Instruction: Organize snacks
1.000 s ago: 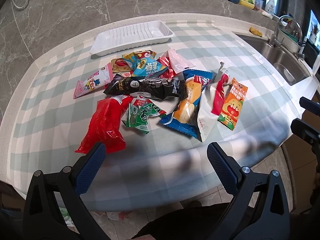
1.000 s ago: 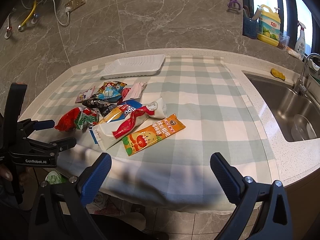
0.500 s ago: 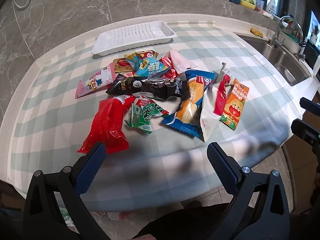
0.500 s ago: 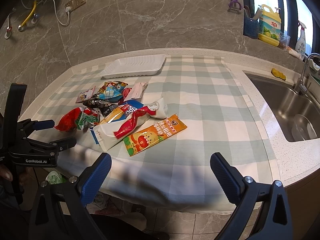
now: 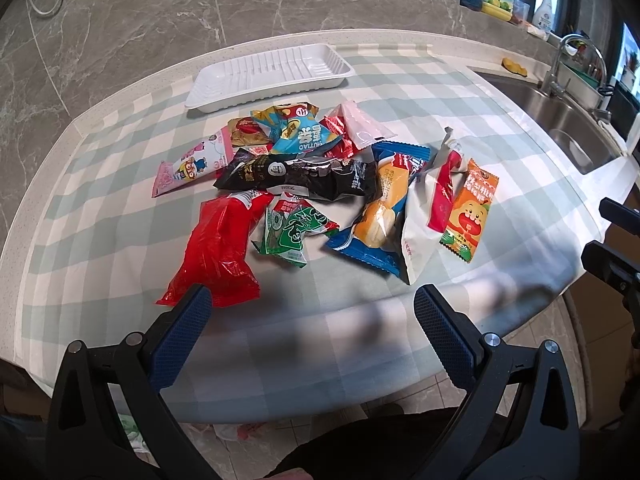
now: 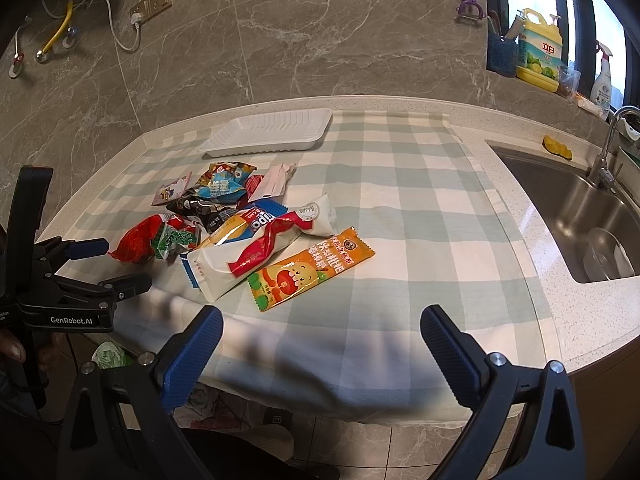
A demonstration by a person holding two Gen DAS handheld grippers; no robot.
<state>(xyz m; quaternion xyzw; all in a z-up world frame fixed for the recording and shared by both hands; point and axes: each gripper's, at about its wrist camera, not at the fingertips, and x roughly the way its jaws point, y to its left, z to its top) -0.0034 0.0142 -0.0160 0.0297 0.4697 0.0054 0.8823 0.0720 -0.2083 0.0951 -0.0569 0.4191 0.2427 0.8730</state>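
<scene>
1. Fingers on both our grippers stand wide apart and hold nothing: the left gripper (image 5: 312,312) hangs at the near counter edge, and the right gripper (image 6: 322,330) hangs at the same edge further right.
2. Over the last second our left view has crept slightly forward, so the snack pile (image 5: 320,188) sits a little lower in it; our right view is almost unchanged. We judge this as the approach only, with no packet sorted yet.
3. We see the white tray (image 5: 268,70) lying empty beyond the pile, near the wall.
4. We find the red packet (image 5: 220,252) nearest our left fingers, its corner just above the left fingertip (image 5: 192,308).
5. We find the orange packet (image 6: 310,268) nearest our right gripper, just ahead of its left fingertip (image 6: 206,330).
</scene>
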